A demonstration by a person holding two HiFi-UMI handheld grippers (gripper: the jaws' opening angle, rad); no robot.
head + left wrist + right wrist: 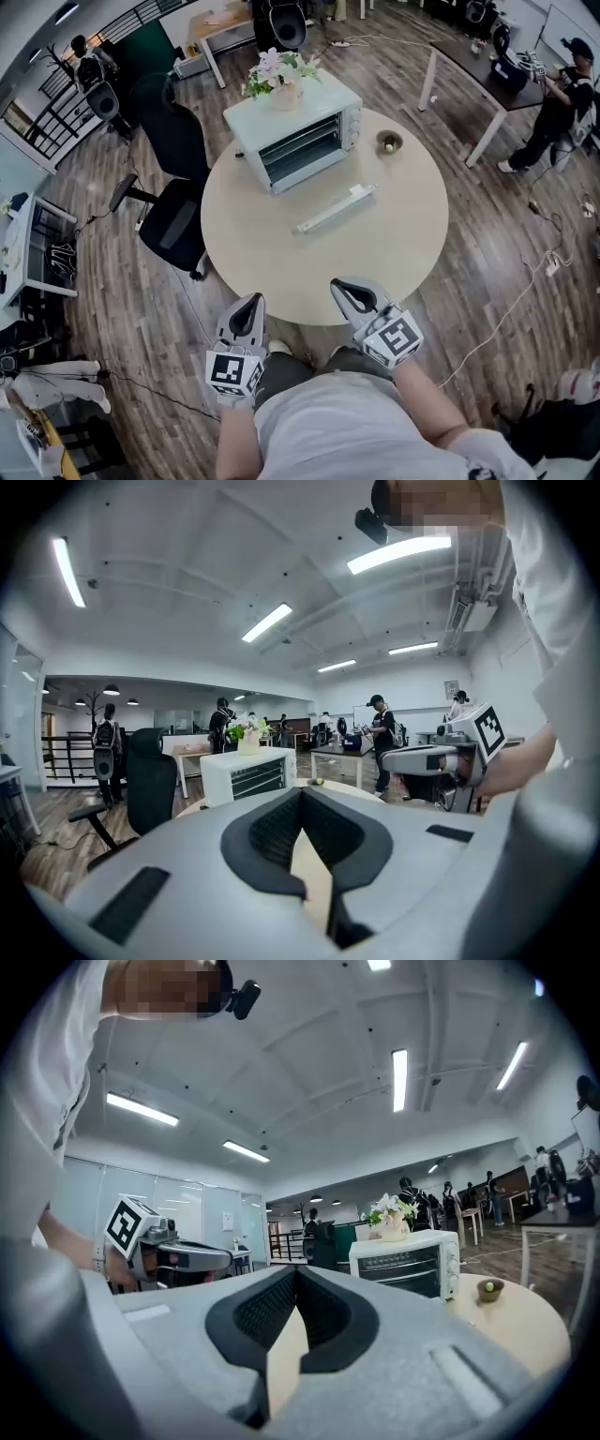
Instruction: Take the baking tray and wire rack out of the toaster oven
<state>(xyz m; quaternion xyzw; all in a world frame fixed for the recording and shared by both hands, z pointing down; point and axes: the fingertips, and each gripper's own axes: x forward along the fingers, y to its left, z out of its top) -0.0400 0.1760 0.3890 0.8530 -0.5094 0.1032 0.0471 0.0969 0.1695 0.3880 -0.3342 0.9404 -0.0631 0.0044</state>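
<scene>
A pale-green toaster oven [298, 134] stands at the far side of the round cream table [375, 253]. Its dark front shows horizontal rack bars; I cannot separate tray from wire rack. The oven also appears in the left gripper view [248, 774] and the right gripper view [407, 1263]. My left gripper [249, 302] hovers at the table's near edge, left of my body, shut and empty [302, 795]. My right gripper [343, 286] is beside it over the near edge, also shut with nothing in it [295, 1274]. Both are far from the oven.
A long white bar [336, 208] lies on the table in front of the oven. A flower pot [281, 80] sits on the oven's top, a small bowl [388, 142] to its right. A black office chair [173, 178] stands left of the table. A person [561, 103] stands far right.
</scene>
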